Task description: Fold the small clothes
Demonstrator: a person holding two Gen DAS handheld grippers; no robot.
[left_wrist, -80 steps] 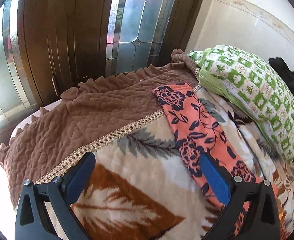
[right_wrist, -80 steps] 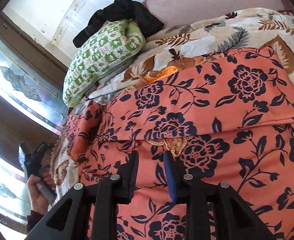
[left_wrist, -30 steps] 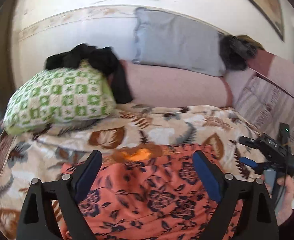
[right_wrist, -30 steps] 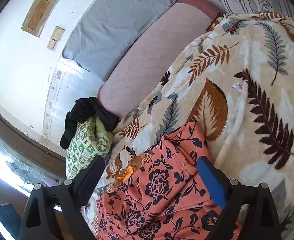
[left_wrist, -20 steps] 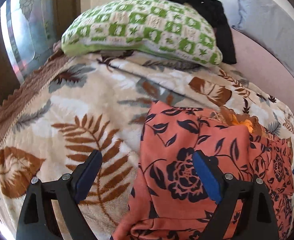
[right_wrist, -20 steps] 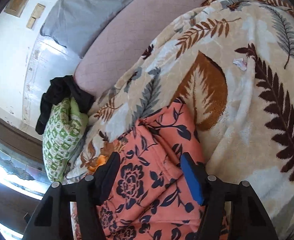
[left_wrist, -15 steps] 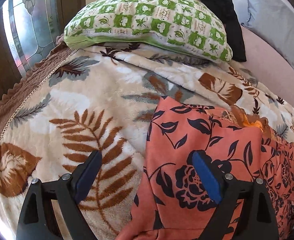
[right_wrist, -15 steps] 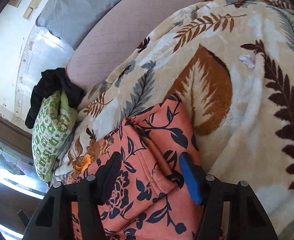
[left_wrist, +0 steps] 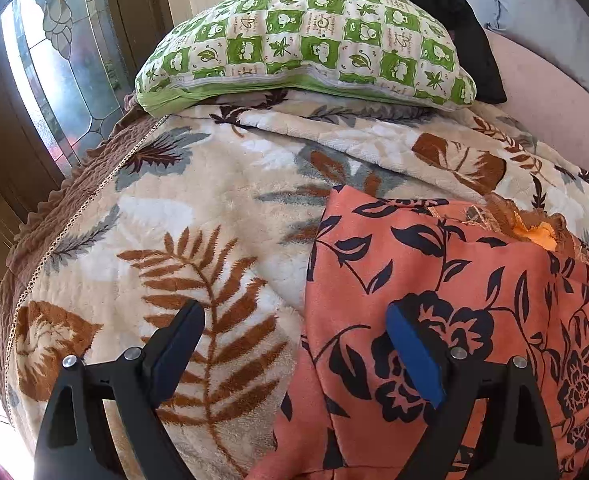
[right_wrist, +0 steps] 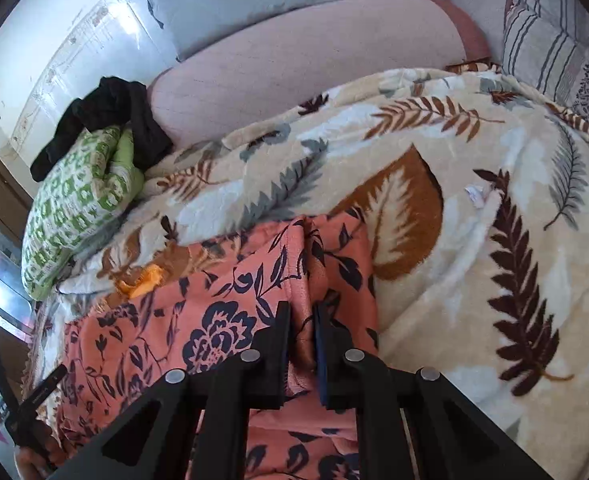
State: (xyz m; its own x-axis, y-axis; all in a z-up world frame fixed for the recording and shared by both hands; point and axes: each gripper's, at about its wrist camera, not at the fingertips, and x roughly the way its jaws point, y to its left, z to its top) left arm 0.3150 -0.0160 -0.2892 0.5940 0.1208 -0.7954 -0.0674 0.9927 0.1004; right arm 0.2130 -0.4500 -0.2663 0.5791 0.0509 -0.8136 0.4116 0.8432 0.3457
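Observation:
A coral garment (left_wrist: 434, 280) with a dark navy flower print lies folded on a leaf-patterned blanket (left_wrist: 214, 216). My left gripper (left_wrist: 294, 320) hangs open over the garment's left edge: one finger stands above the blanket, the blue-padded one above the cloth, neither pinching it. In the right wrist view the same coral garment (right_wrist: 214, 320) fills the lower left. My right gripper (right_wrist: 301, 312) is shut on a raised ridge of that cloth near its right edge, the fabric bunched between the pads. An orange lining (right_wrist: 142, 280) shows at the far edge.
A green-and-white checked pillow (left_wrist: 302, 48) with a black cloth (left_wrist: 454, 8) on it lies at the bed's head, beside a pink bolster (right_wrist: 294, 80) and grey cushion (right_wrist: 254, 0). A striped pillow (right_wrist: 554, 32) sits far right. A stained-glass door (left_wrist: 54, 80) stands left.
My right gripper has gone from wide open to shut on a fold of the garment and has dipped closer. My left gripper swung down from facing the wall to the garment's left edge, still open.

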